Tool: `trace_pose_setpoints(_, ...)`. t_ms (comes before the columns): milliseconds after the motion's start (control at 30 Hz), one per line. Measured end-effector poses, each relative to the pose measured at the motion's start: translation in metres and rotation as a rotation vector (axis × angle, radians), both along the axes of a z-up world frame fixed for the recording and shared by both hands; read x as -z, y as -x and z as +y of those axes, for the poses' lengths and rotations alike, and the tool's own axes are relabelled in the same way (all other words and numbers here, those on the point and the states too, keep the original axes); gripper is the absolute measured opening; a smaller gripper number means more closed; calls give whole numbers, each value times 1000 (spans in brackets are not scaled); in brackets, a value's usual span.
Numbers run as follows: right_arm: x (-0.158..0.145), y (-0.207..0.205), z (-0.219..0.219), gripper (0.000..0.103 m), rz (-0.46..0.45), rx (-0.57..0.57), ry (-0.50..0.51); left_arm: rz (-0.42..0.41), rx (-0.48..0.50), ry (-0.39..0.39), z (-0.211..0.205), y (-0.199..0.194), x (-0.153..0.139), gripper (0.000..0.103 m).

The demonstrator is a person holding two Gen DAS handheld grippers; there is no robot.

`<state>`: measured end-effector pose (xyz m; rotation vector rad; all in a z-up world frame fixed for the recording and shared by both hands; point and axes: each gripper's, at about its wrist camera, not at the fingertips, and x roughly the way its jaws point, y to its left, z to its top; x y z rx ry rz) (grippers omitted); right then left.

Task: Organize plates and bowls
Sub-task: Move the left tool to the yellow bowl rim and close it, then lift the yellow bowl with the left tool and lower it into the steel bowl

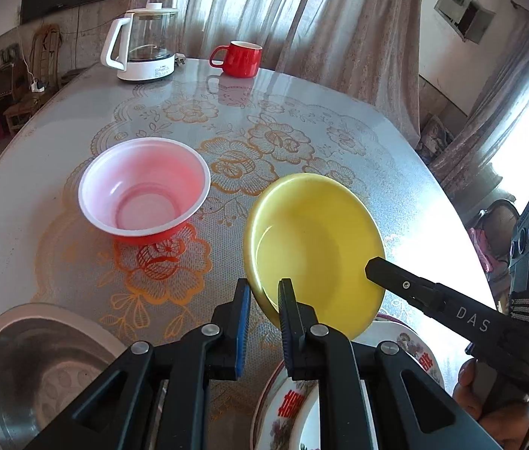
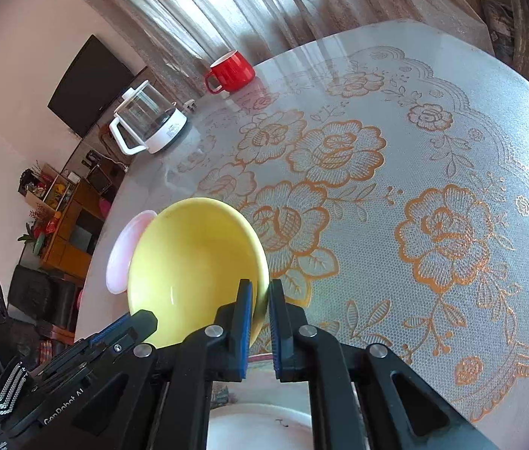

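A yellow bowl (image 1: 313,240) hangs tilted above the flowered table, gripped from both sides. My left gripper (image 1: 264,300) is shut on its near rim, and the same gripper reaches in from the lower left of the right wrist view (image 2: 140,322). My right gripper (image 2: 260,300) is shut on the opposite rim of the yellow bowl (image 2: 193,258); its black finger (image 1: 377,268) lies against the bowl's right edge. A pink bowl with a red outside (image 1: 144,191) stands on the table to the left, half hidden behind the yellow one (image 2: 122,258).
Under the yellow bowl lies a white dish with red characters and flowers (image 1: 287,408). A steel basin (image 1: 39,367) sits at the near left. A glass kettle (image 1: 144,45) and a red mug (image 1: 238,58) stand at the far edge. Curtains hang behind the table.
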<state>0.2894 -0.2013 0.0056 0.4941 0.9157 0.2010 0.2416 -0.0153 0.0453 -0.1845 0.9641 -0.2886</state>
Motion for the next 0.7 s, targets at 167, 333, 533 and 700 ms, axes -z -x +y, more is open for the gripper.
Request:
trace_pose_setpoints(167,-3,11,13,8,-10,-27,-6,-36,-19,-4,13,21,-5,15)
trace_pose_setpoints(333,-11,23,30,8,-34,-64,9,-80,-41,-1,30,42,-12,15)
trace_pose_setpoints(533,-19,36,55,8,-58,-124,7,-116,-63,7,58,67,-20,15)
trace_pose_setpoints(700,-20,44,79,8,-63,-176,3,-102,-100,44,87,80,-20,15)
